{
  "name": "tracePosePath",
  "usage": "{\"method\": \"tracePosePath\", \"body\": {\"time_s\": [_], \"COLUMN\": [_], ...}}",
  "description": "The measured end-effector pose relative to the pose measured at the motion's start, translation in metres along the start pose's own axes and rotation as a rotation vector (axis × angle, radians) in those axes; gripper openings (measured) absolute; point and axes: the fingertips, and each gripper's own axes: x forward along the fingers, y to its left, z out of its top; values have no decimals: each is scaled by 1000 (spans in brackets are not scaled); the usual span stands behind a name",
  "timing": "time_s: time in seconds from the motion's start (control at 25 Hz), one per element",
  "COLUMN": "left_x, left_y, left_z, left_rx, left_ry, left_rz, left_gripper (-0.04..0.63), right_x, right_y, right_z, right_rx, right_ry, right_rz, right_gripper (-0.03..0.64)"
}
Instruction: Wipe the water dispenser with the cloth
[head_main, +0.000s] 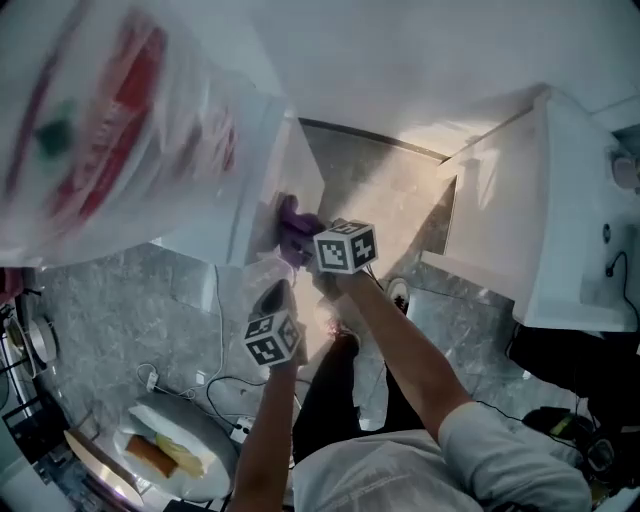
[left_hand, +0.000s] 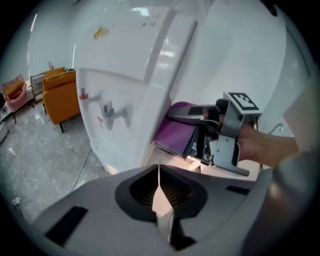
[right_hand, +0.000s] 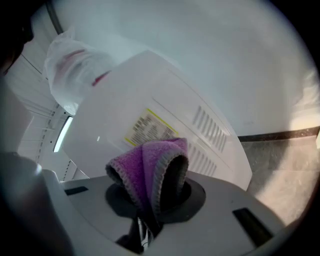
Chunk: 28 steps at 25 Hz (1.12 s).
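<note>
Right claw (right_hand: 146, 222) clamped on purple cloth (right_hand: 145, 170), fold against side panel of water dispenser (right_hand: 175, 90), below vent slots (right_hand: 212, 125). Wiping step under way, I judge. Left claw (left_hand: 161, 202) closed, idle alongside. Next: sweep cloth along panel, keep pressure even.

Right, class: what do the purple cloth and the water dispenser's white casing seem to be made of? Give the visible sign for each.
Purple cloth: probably microfibre or terry, matt and fuzzy, with a looped nap and stitched grey edge. Water dispenser casing: likely moulded plastic, smooth and glossy, judging by soft reflections and moulded vent slots.
</note>
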Motion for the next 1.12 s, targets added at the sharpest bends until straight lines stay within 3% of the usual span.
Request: {"method": "tracePosePath", "body": {"time_s": [0.16, 0.4, 0.64, 0.8, 0.96, 1.12], "left_x": [-52, -127, -204, -267, -335, -386], "left_y": [-30, -72, -89, -106, -117, -136], "left_z": [50, 144, 217, 273, 317, 343], "left_rx": [53, 124, 156, 255, 368, 464], "left_ry": [-102, -301, -460, -628, -794, -882], "left_rz": [16, 50, 57, 78, 119, 97], "left_gripper": [18, 18, 18, 18, 18, 18], "right_x": [-32, -71, -146, -202, -244, -274], "right_y": [71, 174, 266, 309, 347, 380], "right_z": [54, 120, 199, 238, 265, 278], "right_rx": [-42, -213, -603, -842, -982, -1067], "right_ry": [-19, -6, -157, -228, -306, -365], "right_rz": [33, 102, 6, -74, -133, -139], "right_gripper": [61, 61, 61, 61, 61, 60]}}
